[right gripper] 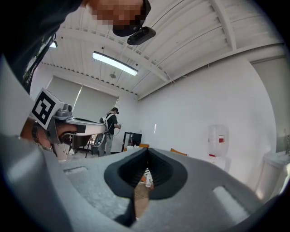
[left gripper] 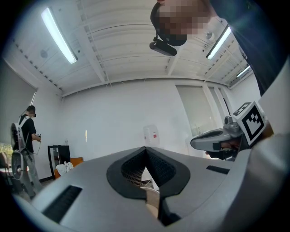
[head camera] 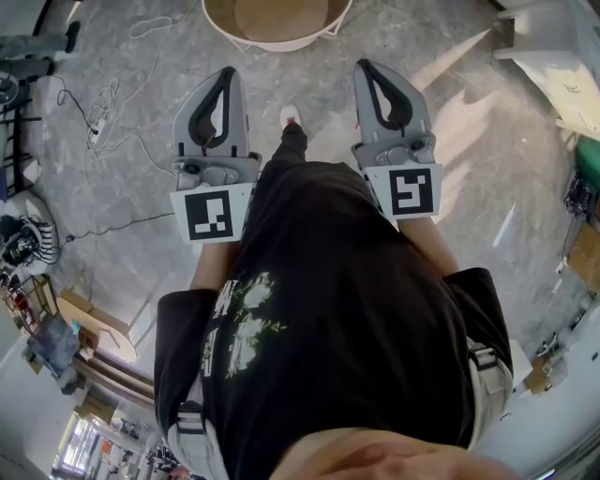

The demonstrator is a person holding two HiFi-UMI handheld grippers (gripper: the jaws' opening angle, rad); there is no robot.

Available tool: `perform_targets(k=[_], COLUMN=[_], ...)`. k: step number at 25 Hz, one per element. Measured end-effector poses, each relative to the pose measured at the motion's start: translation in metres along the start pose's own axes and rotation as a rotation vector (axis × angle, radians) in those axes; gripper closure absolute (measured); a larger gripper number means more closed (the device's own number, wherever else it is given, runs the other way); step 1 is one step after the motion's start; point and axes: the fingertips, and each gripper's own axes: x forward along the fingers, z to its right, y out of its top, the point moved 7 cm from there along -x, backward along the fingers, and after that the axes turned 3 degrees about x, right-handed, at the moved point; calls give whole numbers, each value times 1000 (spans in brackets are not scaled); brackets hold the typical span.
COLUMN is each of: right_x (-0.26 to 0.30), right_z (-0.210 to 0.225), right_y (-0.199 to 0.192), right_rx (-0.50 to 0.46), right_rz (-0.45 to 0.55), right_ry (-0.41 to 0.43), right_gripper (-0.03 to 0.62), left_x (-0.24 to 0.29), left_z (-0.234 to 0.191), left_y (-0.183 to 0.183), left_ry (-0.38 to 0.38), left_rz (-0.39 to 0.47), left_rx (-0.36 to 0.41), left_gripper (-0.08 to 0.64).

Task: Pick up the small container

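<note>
I cannot make out the small container with certainty in any view. In the right gripper view, a small white bottle-like thing (right gripper: 147,176) shows through the gap behind the jaws, on a brown surface; it is too small to identify. Both grippers point level out in front of the person's body. In the head view my left gripper (head camera: 228,71) and right gripper (head camera: 365,64) hang over the grey floor, tips pinched together. From its own camera the left gripper (left gripper: 145,147) has its jaw tips meeting with nothing between them. The right gripper (right gripper: 147,149) looks the same.
A round wooden table with a white rim (head camera: 223,28) stands just ahead on the floor. Cables (head camera: 103,112) trail at the left and a white table (head camera: 562,56) stands at the right. Another person (right gripper: 111,124) stands by the far wall, near a water dispenser (right gripper: 218,136).
</note>
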Motion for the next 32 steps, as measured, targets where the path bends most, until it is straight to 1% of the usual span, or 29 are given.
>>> perform_targets(k=[3,7,10,13,15,18,20,23,29,32], right_x=[25,61,81,106,120,131,138,145,149,153], right_z=[5,-3,-7,-5,0,9,11,14,25,34], right_y=[3,4,3,-1,2,8,8,0,-8,-12], right_rx=[-3,-9,-19,-29,-24,4,-7,-9,-25,-9], right_rz=[6,11,7,-3,15,83,111,96,59,39], right_ry=[-3,-12,-23,-43,-61,-60,-49,-59,-105,-126], right_gripper=[595,595,595,595,595,595,595,595,595,595], left_x=[16,29,43,63,79,100,114,127,140,151], left_z=[-18,-53,-74,-94,-104,-111,-117,-119,-120,-117], left_y=[-1,-12,-21,-29,-31,-31,-35,-38,-45,-47], left_ry=[-3,-9,-15,-36,-54,-81,-94,-106,-139,-145], left_rz=[1,-4,6,21,30,40,42,52,39,37], left_rx=[3,6,-6,-12,-13,-8,-9,-31,-32,-44], left_gripper=[558,558,558,558,558,558,558,558,558,558])
